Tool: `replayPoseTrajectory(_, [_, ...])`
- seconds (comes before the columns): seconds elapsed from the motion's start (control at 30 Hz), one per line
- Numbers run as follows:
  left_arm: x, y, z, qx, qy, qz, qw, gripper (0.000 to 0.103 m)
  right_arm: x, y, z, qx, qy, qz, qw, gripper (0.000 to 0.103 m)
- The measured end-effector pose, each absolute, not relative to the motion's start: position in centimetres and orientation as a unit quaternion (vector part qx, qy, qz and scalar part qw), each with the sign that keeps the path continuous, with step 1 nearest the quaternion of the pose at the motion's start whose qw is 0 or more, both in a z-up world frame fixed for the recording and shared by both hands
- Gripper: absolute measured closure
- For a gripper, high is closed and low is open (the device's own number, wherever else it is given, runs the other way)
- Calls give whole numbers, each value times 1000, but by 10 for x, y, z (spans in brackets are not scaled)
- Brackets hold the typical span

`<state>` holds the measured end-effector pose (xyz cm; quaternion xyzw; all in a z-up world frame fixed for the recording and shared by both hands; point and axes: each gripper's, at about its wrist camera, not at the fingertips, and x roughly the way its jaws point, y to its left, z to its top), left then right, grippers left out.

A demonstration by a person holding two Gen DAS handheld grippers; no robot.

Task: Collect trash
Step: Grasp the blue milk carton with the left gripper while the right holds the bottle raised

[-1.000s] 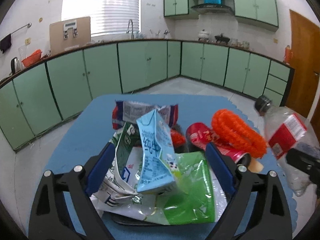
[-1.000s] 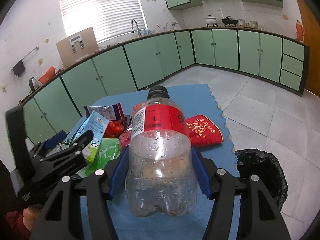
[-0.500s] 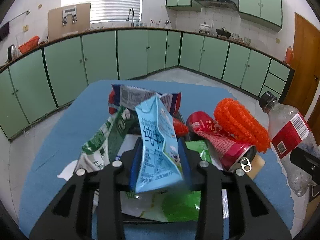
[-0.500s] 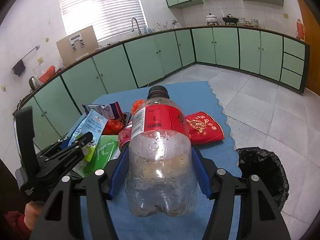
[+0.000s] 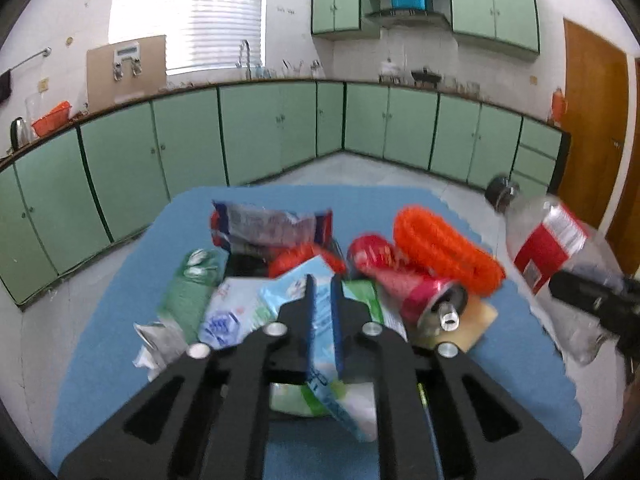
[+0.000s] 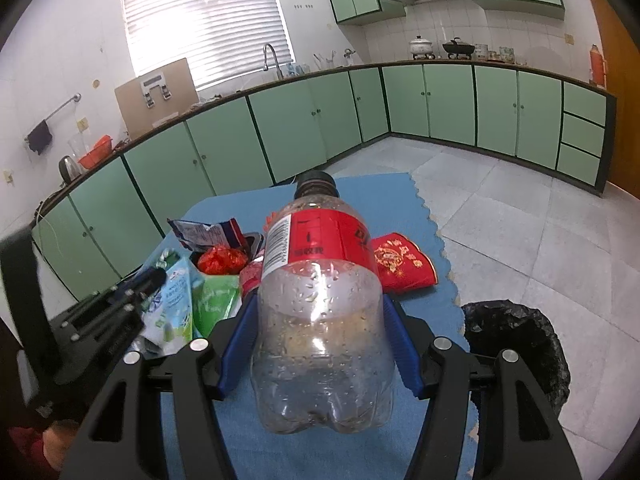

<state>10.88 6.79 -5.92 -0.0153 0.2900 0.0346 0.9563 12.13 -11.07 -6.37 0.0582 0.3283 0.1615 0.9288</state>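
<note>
- The left wrist view is blurry, so the words on the milk carton (image 5: pixel 322 322) cannot be read.
- The bottle (image 6: pixel 320 312) hides part of the red packet (image 6: pixel 404 262).
- The black bin bag (image 6: pixel 520 344) sits partly behind the right gripper (image 6: pixel 320 344).

Green cabinets (image 6: pixel 448 104) are lining the walls beneath a counter where a faucet (image 6: pixel 271 58), a white pot (image 6: pixel 421 45), a black wok (image 6: pixel 458 46), an orange basket (image 6: pixel 96 150) and a kettle (image 6: pixel 67 168) are standing, while a window blind (image 6: pixel 204 20) is glowing.
</note>
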Motion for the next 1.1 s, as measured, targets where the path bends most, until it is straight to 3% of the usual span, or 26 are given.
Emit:
replayPoseTrajectory(0.07, [111, 68, -67, -12, 303, 43, 952, 38, 120, -110, -66, 59, 332, 162, 928, 42])
replayPoseTrajectory(0.13, [111, 68, -72, -1, 306, 57, 950, 28, 120, -109, -67, 58, 334, 163, 927, 42])
replayPoseTrajectory(0.33, [109, 68, -83, -6, 333, 60, 941, 13, 120, -110, -68, 56, 335, 161, 927, 42])
replayPoseTrajectory(0.6, [110, 65, -101, -23, 366, 55, 929, 13, 120, -111, -70, 57, 338, 157, 926, 42])
replayPoseTrajectory(0.63, [109, 66, -100, -25, 362, 55, 930, 21, 120, -111, -70, 57, 338, 157, 926, 42])
replayPoseTrajectory(0.67, [107, 67, -100, -29, 359, 53, 931, 35, 120, -111, -70, 57, 338, 156, 926, 42])
replayPoseTrajectory(0.73, [106, 70, -98, -43, 359, 46, 931, 46, 120, -110, -69, 57, 338, 156, 927, 42])
replayPoseTrajectory(1.1, [77, 82, -65, -75, 306, 16, 949, 54, 114, -113, -66, 59, 329, 158, 929, 42])
